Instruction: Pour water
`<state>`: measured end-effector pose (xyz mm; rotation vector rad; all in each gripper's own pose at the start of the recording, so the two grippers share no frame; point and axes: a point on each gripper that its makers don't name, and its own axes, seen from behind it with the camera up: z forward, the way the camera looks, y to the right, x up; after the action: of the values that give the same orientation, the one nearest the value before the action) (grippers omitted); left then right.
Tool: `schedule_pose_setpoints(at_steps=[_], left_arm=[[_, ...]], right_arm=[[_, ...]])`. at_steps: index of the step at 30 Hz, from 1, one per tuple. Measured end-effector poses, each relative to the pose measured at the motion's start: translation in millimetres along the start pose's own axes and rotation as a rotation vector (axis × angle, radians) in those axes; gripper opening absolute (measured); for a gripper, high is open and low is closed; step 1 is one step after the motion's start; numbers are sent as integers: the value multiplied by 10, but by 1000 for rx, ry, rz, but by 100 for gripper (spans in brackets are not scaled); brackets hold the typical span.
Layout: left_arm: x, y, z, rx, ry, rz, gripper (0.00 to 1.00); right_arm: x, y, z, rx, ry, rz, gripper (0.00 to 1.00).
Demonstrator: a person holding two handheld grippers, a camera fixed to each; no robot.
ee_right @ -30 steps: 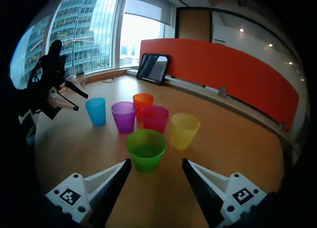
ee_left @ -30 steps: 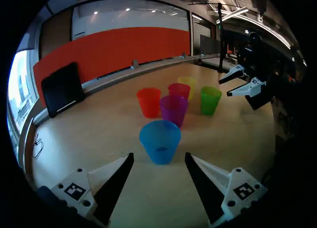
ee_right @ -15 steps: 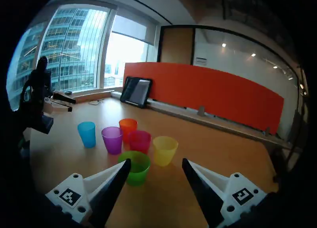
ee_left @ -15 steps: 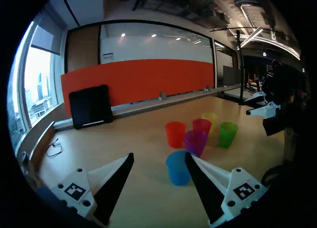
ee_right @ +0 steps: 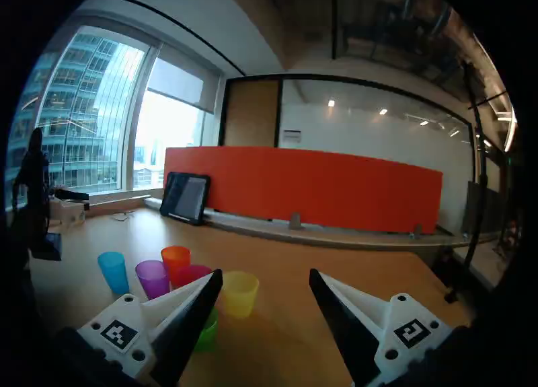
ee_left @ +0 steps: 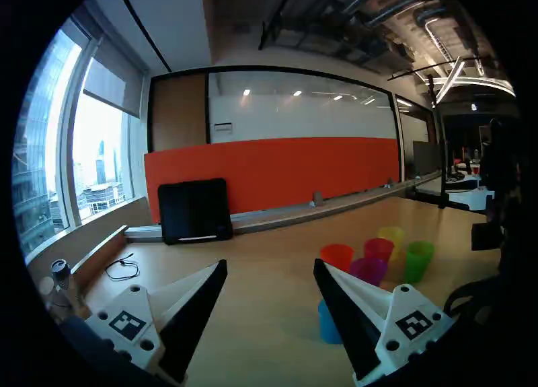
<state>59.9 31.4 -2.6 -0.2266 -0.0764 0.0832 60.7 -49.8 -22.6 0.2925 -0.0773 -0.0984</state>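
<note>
A long wooden table (ee_left: 269,249) runs to an orange wall panel (ee_left: 269,171), with windows at the left and a dark tablet (ee_left: 195,210) leaning at the panel's foot. The left gripper (ee_left: 269,262) has its jaws spread wide, nothing between them. Its right-hand finger hides half of the blue cup (ee_left: 327,325) and clips the purple cup (ee_left: 368,269). The orange cup (ee_left: 336,256), pink cup (ee_left: 378,248), yellow cup (ee_left: 392,235) and green cup (ee_left: 418,260) cluster just beyond. In the right gripper view the right gripper (ee_right: 265,274) gapes equally wide and empty; its left-hand finger covers most of the green cup and part of the pink one. Whether any cup holds water cannot be told.
</note>
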Motion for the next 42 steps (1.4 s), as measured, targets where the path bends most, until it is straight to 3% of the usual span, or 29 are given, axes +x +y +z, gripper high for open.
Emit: schedule_pose_setpoints(at_steps=[9,20,27,42], left_arm=[[253,-236,-75,149,115,-45,95],[311,-326,-134,241,170,-29,95],[283,-313,-145,264,182,-1,95],[143,-287,-106,283,180,-3,95]], right_arm=[[163,267,-20,-164,88,11,100],[232,443,-140,-278,146,52,100],[170,496,-191,-309,146,66,100],[161,410,-220,-323,138,69,100]])
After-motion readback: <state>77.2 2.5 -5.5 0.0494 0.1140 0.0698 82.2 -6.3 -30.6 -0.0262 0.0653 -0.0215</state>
